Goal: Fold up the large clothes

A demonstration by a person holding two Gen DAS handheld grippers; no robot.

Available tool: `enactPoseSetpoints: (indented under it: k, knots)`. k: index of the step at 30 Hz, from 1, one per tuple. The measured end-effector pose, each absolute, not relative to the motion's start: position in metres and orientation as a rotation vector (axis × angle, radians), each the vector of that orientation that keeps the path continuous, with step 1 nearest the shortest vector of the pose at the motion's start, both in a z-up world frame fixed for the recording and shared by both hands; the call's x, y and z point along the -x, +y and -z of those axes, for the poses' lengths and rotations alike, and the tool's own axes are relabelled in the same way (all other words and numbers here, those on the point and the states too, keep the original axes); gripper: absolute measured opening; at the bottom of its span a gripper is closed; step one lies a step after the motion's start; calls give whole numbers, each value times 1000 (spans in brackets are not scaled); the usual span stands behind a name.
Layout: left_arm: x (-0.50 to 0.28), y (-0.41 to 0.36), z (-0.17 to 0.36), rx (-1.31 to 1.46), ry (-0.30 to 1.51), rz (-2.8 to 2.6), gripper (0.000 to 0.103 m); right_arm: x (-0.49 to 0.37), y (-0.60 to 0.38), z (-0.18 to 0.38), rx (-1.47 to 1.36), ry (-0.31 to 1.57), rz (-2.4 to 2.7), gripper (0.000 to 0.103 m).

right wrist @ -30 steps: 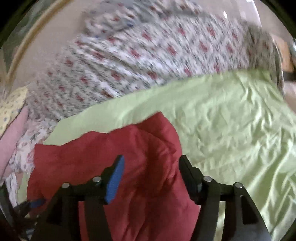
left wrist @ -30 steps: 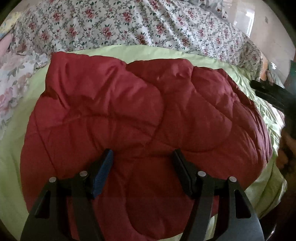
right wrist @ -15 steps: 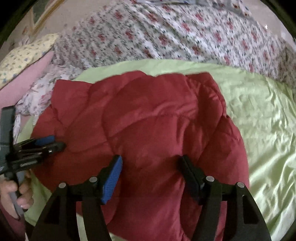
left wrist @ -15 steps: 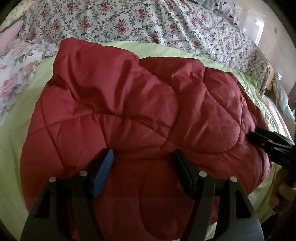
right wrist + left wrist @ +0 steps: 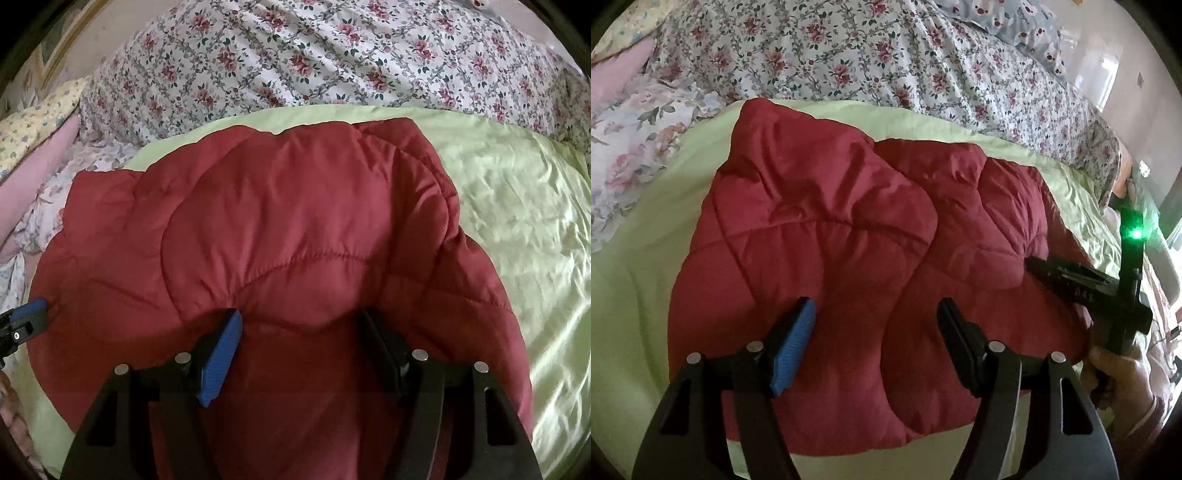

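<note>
A puffy dark red quilted garment (image 5: 831, 236) lies folded in a thick bundle on a pale green sheet (image 5: 646, 266). It also fills the right wrist view (image 5: 295, 229). My left gripper (image 5: 875, 314) is open and empty, hovering over the bundle's near edge. My right gripper (image 5: 299, 325) is open and empty over the bundle's near right part. The right gripper shows in the left wrist view (image 5: 1071, 277) at the bundle's right side. The left gripper's blue pad (image 5: 29, 310) shows at the left edge of the right wrist view.
A floral bedcover (image 5: 886, 55) lies behind the green sheet (image 5: 517, 206). Pink and floral pillows (image 5: 624, 122) lie at the far left. The bed's edge and room clutter (image 5: 1152, 236) are at the right.
Both grippers stayed open. The right gripper swung left and came down over the red bundle. The left view pulled back slightly, showing more green sheet.
</note>
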State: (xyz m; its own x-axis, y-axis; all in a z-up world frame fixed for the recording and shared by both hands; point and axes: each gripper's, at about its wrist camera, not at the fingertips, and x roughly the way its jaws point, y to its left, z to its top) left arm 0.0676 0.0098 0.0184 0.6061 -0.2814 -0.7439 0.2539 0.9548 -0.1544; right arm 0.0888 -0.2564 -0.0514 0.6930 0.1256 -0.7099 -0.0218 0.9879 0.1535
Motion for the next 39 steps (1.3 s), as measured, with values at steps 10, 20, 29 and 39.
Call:
enactPoseSetpoints:
  k: [10, 20, 29, 39]
  knots:
    - [-77, -9, 13, -91, 907, 228, 76, -61, -251, 29, -145, 790, -84, 69]
    - [-47, -5, -17, -50, 886, 266, 80, -5, -223, 7, -71, 765, -147, 69]
    - [-30, -13, -15, -45, 939, 264, 83, -10, -194, 29, 36, 834, -146, 71]
    - [-53, -28, 13, -101, 998, 196, 97, -15, -200, 47, 12, 864, -126, 72]
